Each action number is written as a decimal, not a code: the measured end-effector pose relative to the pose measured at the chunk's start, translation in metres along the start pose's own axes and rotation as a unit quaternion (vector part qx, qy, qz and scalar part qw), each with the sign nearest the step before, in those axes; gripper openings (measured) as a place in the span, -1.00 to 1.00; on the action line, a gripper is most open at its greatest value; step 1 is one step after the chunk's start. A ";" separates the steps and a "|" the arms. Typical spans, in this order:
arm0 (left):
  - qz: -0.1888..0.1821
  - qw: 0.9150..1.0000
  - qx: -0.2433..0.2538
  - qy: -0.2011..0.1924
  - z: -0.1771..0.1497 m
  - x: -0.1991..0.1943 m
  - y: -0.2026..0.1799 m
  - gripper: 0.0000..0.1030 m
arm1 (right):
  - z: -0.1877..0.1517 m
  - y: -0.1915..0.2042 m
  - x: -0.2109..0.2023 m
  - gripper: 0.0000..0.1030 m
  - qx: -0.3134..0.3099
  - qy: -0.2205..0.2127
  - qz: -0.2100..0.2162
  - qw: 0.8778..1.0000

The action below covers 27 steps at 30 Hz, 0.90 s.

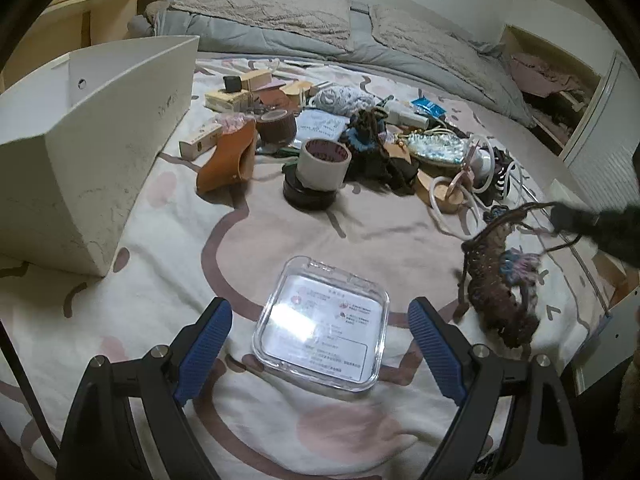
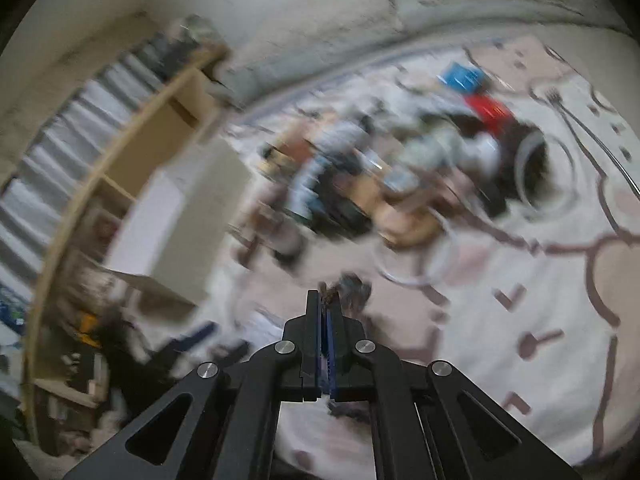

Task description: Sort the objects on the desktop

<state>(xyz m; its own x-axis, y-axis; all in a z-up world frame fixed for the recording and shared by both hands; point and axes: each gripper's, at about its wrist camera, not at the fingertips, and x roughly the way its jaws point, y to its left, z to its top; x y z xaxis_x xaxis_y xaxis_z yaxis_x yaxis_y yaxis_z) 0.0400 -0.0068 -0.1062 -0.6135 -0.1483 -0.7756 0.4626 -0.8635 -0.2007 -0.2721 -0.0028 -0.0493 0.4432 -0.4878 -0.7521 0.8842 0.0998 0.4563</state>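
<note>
The left gripper [image 1: 320, 344] is held low over the bed, its black arms angled forward and its two ribbed blue pads [image 1: 206, 350] spread wide apart, holding nothing. Between them, resting flat on the bedspread, lies a clear square plastic case with rounded corners and a printed white card inside [image 1: 322, 326]; neither pad touches it.

The right gripper [image 2: 329, 300] is tilted, its view smeared with motion blur. Its jaws are pressed together on a dark brown knitted pouch with blue and pink tassels [image 1: 500, 280], which in the left view hangs from the black fingers by thin cords, above the bedspread to the right of the case.

Under everything is a soft white bedspread with pink blotches and mauve looping lines [image 1: 380, 220]. To the left stands a tall white open-topped box [image 1: 80, 140], scuffed on its side. Further back lies a heap of small things: a grey cardboard tube with a dark red lining [image 1: 326, 164] sitting on a black round tin [image 1: 308, 196], a tan leather sleeve [image 1: 228, 160], small cream cartons, white plastic rings [image 1: 460, 200] and a pearly shell-patterned purse [image 1: 438, 148]. A rumpled grey quilt [image 1: 320, 32] lies beyond.
</note>
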 end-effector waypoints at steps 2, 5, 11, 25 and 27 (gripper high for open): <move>0.001 1.000 0.000 0.004 -0.001 0.004 -0.001 0.75 | -0.006 -0.012 0.010 -0.95 0.005 0.018 -0.030 0.999; 0.004 1.000 0.003 0.009 -0.002 0.008 -0.004 0.75 | -0.014 -0.023 0.021 -0.95 -0.010 0.039 -0.079 0.996; 0.029 0.999 -0.009 0.015 -0.005 0.017 -0.004 0.75 | -0.024 -0.035 0.039 -0.95 -0.015 0.085 -0.111 0.990; 0.048 0.999 0.005 0.025 -0.009 0.025 -0.009 0.75 | -0.022 -0.055 0.025 0.44 0.055 0.069 -0.089 0.992; 0.059 0.998 0.015 0.025 -0.010 0.026 -0.010 0.75 | -0.022 -0.053 0.019 0.52 0.045 0.054 -0.102 0.992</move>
<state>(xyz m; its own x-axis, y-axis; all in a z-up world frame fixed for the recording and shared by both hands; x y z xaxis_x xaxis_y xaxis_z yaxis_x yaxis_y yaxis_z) 0.0255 0.0027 -0.1306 -0.5238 -0.2261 -0.8213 0.5097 -0.8557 -0.0896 -0.3071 0.0015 -0.0978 0.2747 -0.3944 -0.8769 0.9422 -0.0714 0.3273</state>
